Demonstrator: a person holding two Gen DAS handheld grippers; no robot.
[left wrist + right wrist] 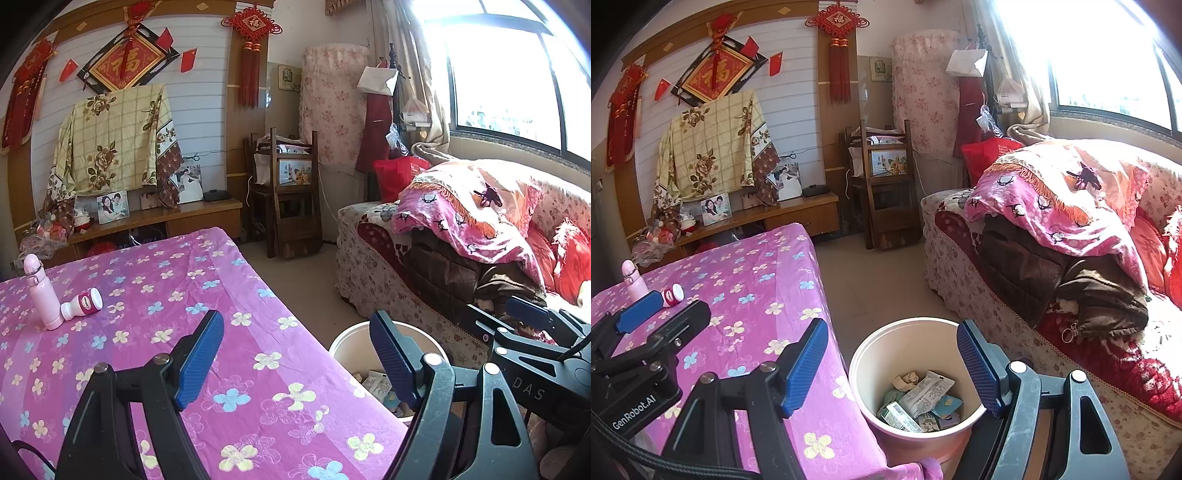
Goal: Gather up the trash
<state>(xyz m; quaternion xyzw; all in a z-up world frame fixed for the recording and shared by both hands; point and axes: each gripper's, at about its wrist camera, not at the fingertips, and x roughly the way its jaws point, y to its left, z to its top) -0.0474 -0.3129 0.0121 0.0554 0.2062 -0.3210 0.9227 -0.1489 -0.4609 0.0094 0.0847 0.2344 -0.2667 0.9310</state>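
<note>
- Left gripper (pixel 295 354): jaws spread wide, nothing between them, above the table's right edge.
- Right gripper (pixel 892 363): jaws spread wide, empty, over the bin.
- One bin (pixel 871 354) on the floor between table (pixel 768 295) and sofa (pixel 1052 295); several wrappers and papers (pixel 923 400) inside, exact count unclear.
- Two bottles on the table's far left: one pink bottle (pixel 42 291) upright, one white bottle (pixel 83 303) lying against it.
</note>
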